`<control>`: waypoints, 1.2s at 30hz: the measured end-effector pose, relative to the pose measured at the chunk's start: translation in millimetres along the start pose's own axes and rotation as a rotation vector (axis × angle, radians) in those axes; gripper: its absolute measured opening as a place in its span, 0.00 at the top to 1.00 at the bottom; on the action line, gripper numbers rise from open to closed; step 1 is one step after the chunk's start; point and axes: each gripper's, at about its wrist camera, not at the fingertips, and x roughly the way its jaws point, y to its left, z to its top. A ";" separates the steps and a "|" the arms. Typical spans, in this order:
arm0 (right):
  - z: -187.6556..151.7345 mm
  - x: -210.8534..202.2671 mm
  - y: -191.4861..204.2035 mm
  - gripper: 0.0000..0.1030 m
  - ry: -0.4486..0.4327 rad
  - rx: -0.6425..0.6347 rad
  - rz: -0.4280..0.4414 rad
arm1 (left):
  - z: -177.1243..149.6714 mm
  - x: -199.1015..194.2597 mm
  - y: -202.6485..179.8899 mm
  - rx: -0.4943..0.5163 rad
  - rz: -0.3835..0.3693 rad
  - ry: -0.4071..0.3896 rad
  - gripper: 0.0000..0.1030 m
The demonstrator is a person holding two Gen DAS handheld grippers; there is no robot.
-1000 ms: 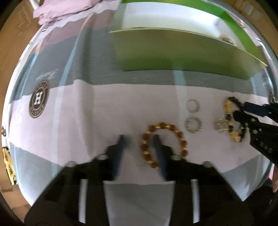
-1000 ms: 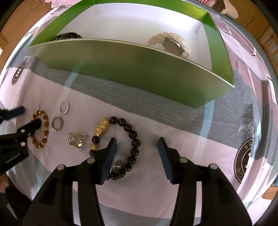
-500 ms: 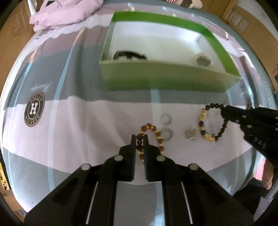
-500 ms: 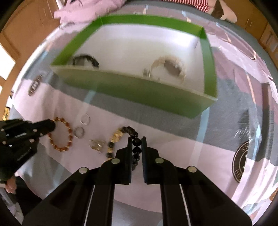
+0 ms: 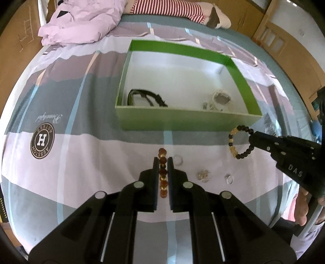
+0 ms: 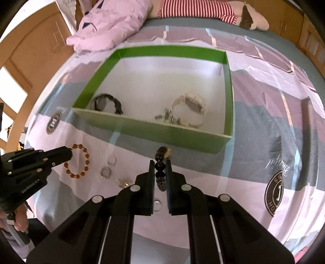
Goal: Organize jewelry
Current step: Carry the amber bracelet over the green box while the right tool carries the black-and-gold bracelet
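My left gripper is shut on the amber bead bracelet and holds it edge-on above the bedspread; the bracelet also shows in the right wrist view. My right gripper is shut on the black and gold bead bracelet, which hangs as a loop in the left wrist view. The green box lies beyond both, holding a black watch and a white watch. Two silver rings and a small gold piece lie on the spread.
A pink garment and a striped soft toy lie at the far end of the bed. Wooden furniture stands at the right. Round logo prints mark the bedspread.
Both grippers went from open over the bracelets to shut on them, then rose from the bedspread with the bracelets. The box now looks farther and its inside is in view.
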 end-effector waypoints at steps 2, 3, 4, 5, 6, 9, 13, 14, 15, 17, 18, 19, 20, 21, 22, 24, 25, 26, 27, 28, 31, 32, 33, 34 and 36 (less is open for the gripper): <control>1.2 -2.5 -0.8 0.91 -0.010 0.001 -0.001 | 4.3 -3.4 -2.6 0.000 -0.004 -0.018 0.93; 1.9 -3.6 -1.2 0.91 -0.015 0.003 0.000 | 5.9 -5.4 -4.5 0.002 -0.005 -0.026 0.93; 3.1 -4.6 -1.5 0.91 -0.019 0.005 0.005 | 7.6 -6.5 -6.2 0.007 -0.005 -0.035 0.93; 4.1 -5.6 -1.2 0.91 -0.023 0.005 0.008 | 9.5 -8.5 -8.7 0.014 -0.001 -0.046 0.93; 4.4 -6.0 -0.3 0.91 -0.027 0.003 0.006 | 11.0 -9.9 -10.5 0.017 0.003 -0.055 0.93; 7.0 -10.2 3.2 0.91 -0.056 -0.014 -0.014 | 17.1 -18.8 -15.7 0.013 0.007 -0.109 0.93; 15.6 -27.8 4.1 0.91 -0.153 -0.008 -0.008 | 26.1 -35.7 -23.6 0.012 0.010 -0.222 0.93; 17.5 -31.2 3.3 0.91 -0.171 -0.001 -0.001 | 28.8 -38.7 -25.4 0.012 -0.002 -0.243 0.93; 20.3 -36.8 1.6 0.91 -0.202 0.013 0.010 | 31.3 -40.1 -26.7 0.014 -0.010 -0.255 0.93; 25.6 -46.0 -1.3 0.91 -0.264 0.038 0.024 | 37.4 -40.4 -28.8 0.014 -0.019 -0.273 0.93; 27.4 -48.4 -2.3 0.91 -0.283 0.047 0.028 | 41.4 -39.1 -29.4 0.014 -0.021 -0.276 0.93; 29.4 -50.5 -3.5 0.91 -0.302 0.058 0.034 | 48.4 -37.4 -29.4 0.006 -0.019 -0.278 0.93; 31.5 -52.3 -5.0 0.91 -0.318 0.072 0.043 | 53.5 -36.5 -29.5 0.000 -0.017 -0.279 0.93; 34.0 -53.2 -6.5 0.91 -0.333 0.086 0.048 | 60.1 -35.6 -29.5 -0.007 -0.024 -0.285 0.93; 36.4 -52.6 -7.1 0.91 -0.337 0.093 0.043 | 64.5 -34.4 -29.9 -0.009 -0.028 -0.290 0.93; 42.3 -48.3 -7.5 0.91 -0.332 0.098 0.013 | 76.2 -27.2 -31.8 -0.012 -0.021 -0.286 0.93; 45.0 -44.8 -8.5 0.91 -0.331 0.102 0.004 | 78.9 -24.2 -32.6 -0.012 -0.018 -0.283 0.93; 47.2 -41.0 -9.5 0.91 -0.325 0.105 0.002 | 83.5 -17.8 -34.5 -0.010 -0.017 -0.274 0.93; 49.4 -35.8 -10.8 0.91 -0.314 0.109 0.003 | 84.9 -13.6 -35.1 -0.008 -0.015 -0.268 0.93; 51.1 -30.4 -11.6 0.91 -0.304 0.111 0.003 | 86.2 -8.6 -35.9 -0.006 -0.013 -0.261 0.93; 53.0 -16.9 -10.5 0.91 -0.270 0.100 -0.013 | 85.1 7.2 -35.6 -0.010 0.001 -0.232 0.93; 53.0 -14.2 -10.3 0.91 -0.265 0.095 -0.019 | 83.7 12.0 -35.6 -0.008 0.009 -0.221 0.93; 52.9 -11.6 -9.9 0.91 -0.259 0.093 -0.024 | 82.5 15.0 -35.7 -0.004 0.020 -0.217 0.93; 52.8 -10.1 -9.5 0.91 -0.254 0.093 -0.024 | 81.2 16.7 -36.5 0.004 0.038 -0.220 0.93; 51.6 -8.7 -7.9 0.91 -0.250 0.087 -0.027 | 80.3 16.7 -37.3 0.013 0.054 -0.225 0.93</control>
